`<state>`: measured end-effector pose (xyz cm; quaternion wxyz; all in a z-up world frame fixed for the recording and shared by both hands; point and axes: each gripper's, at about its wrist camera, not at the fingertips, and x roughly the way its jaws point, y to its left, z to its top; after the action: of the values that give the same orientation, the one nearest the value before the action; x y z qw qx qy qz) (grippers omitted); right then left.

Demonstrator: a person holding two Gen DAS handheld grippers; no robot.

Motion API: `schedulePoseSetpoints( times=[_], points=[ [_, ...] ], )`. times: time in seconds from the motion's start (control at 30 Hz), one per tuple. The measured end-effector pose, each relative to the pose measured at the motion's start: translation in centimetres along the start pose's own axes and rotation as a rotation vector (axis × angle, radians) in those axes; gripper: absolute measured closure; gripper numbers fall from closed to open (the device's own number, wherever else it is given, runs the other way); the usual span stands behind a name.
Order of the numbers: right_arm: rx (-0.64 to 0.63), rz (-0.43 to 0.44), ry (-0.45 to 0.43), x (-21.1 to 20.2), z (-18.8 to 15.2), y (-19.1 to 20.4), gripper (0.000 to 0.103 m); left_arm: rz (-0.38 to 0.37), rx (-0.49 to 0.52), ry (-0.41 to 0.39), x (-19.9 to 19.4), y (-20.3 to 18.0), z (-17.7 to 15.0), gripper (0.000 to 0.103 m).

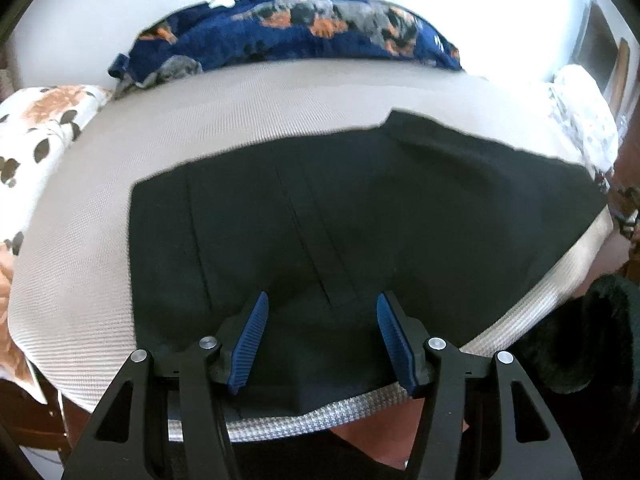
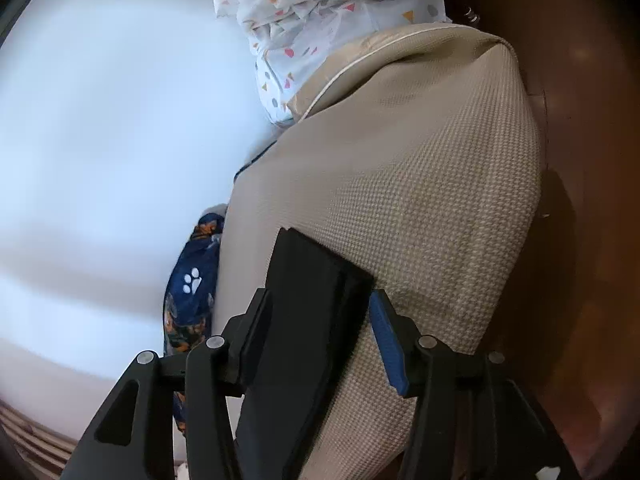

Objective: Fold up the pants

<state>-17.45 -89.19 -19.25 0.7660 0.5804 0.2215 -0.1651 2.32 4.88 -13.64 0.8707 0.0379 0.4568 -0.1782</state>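
Note:
Black pants [image 1: 360, 208] lie spread flat on a beige woven mattress [image 1: 200, 112], reaching from its middle to the near edge. My left gripper [image 1: 322, 296] hovers over the near part of the pants. Its blue pads [image 1: 256, 340] stand well apart with only flat fabric below them. In the right wrist view, a folded edge of the pants [image 2: 304, 320] runs up between the fingers of my right gripper [image 2: 320, 294]. It covers the left finger, and the right blue pad [image 2: 386, 340] stands clear of the cloth. The mattress [image 2: 420, 200] lies beneath.
A navy animal-print blanket [image 1: 280, 36] lies along the far edge, seen also with a paw print [image 2: 192, 280]. A white spotted blanket [image 1: 36, 128] sits left. A white patterned cloth [image 2: 320, 20] is bunched at the mattress corner. Beyond it lies brown floor [image 2: 580, 160]. Something dark and furry [image 1: 580, 340] sits near right.

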Motion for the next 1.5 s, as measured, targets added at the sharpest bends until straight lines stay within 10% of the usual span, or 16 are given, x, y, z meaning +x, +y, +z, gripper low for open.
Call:
schedulePoseSetpoints(
  times=[0.27, 0.53, 0.63, 0.87, 1.0, 1.3, 1.5],
  points=[
    [-0.061, -0.011, -0.001, 1.0, -1.1, 2.0, 0.053, -0.027, -0.065, -0.118, -2.8, 0.9, 0.8, 0.038],
    [-0.114, 0.095, 0.01, 3.6, -9.2, 8.0, 0.05, 0.118, -0.066, -0.113, -2.6, 0.9, 1.0, 0.024],
    [-0.171, -0.052, 0.041, 4.8, -9.1, 8.6, 0.048, 0.159, -0.056, -0.124, -2.6, 0.8, 1.2, 0.022],
    [-0.095, -0.003, 0.064, 6.1, -9.3, 7.7, 0.047, 0.262, 0.022, -0.111, -2.3, -0.5, 1.8, 0.012],
    [-0.157, -0.055, 0.135, 7.9, -9.9, 8.5, 0.089, 0.284, 0.053, -0.123, -2.5, -1.1, 1.9, 0.011],
    [-0.091, -0.024, 0.09, 8.0, -9.9, 7.4, 0.088, 0.307, 0.04, -0.111, -2.1, -0.8, 2.0, 0.011],
    [-0.038, 0.039, 0.066, 8.3, -9.8, 7.7, 0.066, 0.32, 0.032, -0.1, -1.8, -0.6, 1.9, 0.011]
  ],
)
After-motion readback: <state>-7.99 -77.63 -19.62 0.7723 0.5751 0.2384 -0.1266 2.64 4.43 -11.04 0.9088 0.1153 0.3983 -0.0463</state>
